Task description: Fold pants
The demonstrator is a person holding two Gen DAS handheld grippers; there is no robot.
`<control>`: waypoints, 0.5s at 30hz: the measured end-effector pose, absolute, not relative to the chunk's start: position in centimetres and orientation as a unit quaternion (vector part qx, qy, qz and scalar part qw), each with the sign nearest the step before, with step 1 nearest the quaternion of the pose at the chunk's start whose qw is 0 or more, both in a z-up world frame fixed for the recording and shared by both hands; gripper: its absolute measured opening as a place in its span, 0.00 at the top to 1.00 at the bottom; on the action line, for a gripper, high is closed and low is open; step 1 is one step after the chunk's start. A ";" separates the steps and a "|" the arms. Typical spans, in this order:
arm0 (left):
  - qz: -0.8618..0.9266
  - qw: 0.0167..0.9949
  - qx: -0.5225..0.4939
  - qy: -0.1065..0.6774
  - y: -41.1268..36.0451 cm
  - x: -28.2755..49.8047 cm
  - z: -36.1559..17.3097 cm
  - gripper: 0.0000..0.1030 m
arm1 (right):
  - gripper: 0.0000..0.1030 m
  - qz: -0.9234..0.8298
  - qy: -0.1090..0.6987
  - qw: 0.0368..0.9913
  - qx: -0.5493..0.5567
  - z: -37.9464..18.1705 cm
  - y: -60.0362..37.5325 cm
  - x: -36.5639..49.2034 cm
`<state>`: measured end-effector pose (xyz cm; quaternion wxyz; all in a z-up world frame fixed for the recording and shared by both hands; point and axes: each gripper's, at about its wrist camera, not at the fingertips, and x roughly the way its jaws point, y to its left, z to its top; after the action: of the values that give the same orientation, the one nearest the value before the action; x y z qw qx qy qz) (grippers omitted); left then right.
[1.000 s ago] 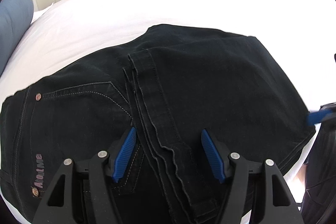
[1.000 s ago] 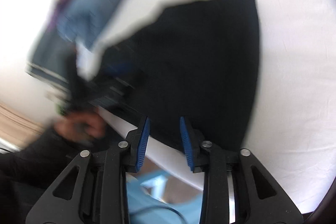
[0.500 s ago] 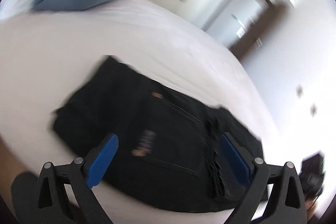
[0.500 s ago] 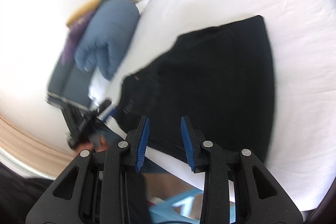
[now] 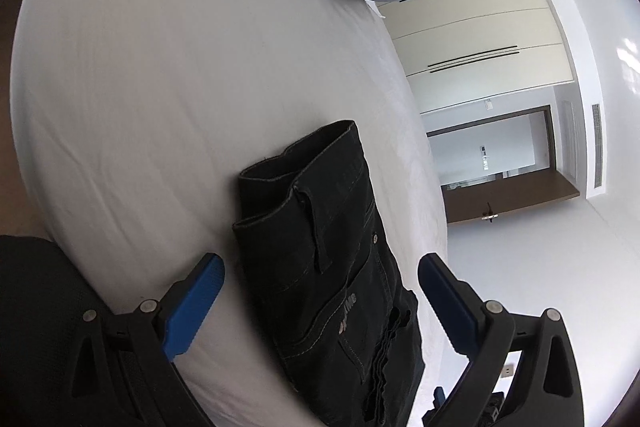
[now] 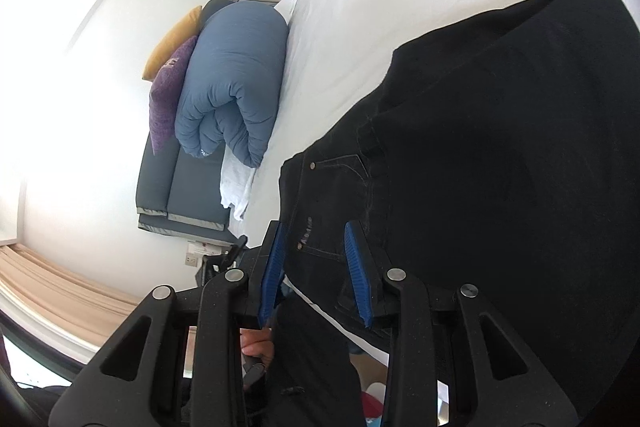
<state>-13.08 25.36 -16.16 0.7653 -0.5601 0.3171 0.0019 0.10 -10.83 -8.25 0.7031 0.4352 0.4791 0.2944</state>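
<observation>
Black denim pants lie folded into a compact stack on a white bed. In the left wrist view the waistband end faces me. My left gripper is wide open, its blue fingers either side of the stack's near end and holding nothing. In the right wrist view the pants fill the right side, back pocket and rivets showing. My right gripper is open with a narrower gap, hovering near the pocket corner at the bed edge, holding nothing.
A rolled blue duvet with purple and orange cushions lies at the head of the bed, over a dark mattress pad. Wardrobe doors and a doorway are beyond. The person's hand is below.
Both cameras have swung and rolled sideways. My left gripper opened wider and pulled back from the trouser hems to the waistband end. My right gripper moved closer over the pocket.
</observation>
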 end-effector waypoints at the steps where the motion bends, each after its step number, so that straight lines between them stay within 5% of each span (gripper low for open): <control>1: -0.006 0.759 -0.570 0.316 25.3 -12.7 -16.7 0.04 | 0.70 0.294 0.479 0.703 0.436 -8.2 -10.6 0.5; 10: -0.012 0.734 -0.609 0.301 25.1 -10.7 -17.5 0.07 | 0.70 0.295 0.487 0.685 0.455 -10.2 -10.0 2.3; 12: -0.011 0.726 -0.618 0.302 25.2 -10.0 -17.7 0.23 | 0.70 0.293 0.494 0.682 0.453 -10.8 -9.6 2.7; 14: -0.016 0.714 -0.627 0.313 25.1 -9.5 -18.3 0.55 | 0.70 0.286 0.510 0.682 0.438 -11.4 -9.0 3.2; 15: -0.020 0.709 -0.629 0.318 25.0 -9.1 -18.6 0.62 | 0.70 0.284 0.515 0.682 0.435 -11.7 -8.8 3.5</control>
<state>-9.08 25.05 -18.62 0.7094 -0.6287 0.3179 -0.0197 3.46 -8.79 -11.67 0.6822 0.4345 0.5149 0.2839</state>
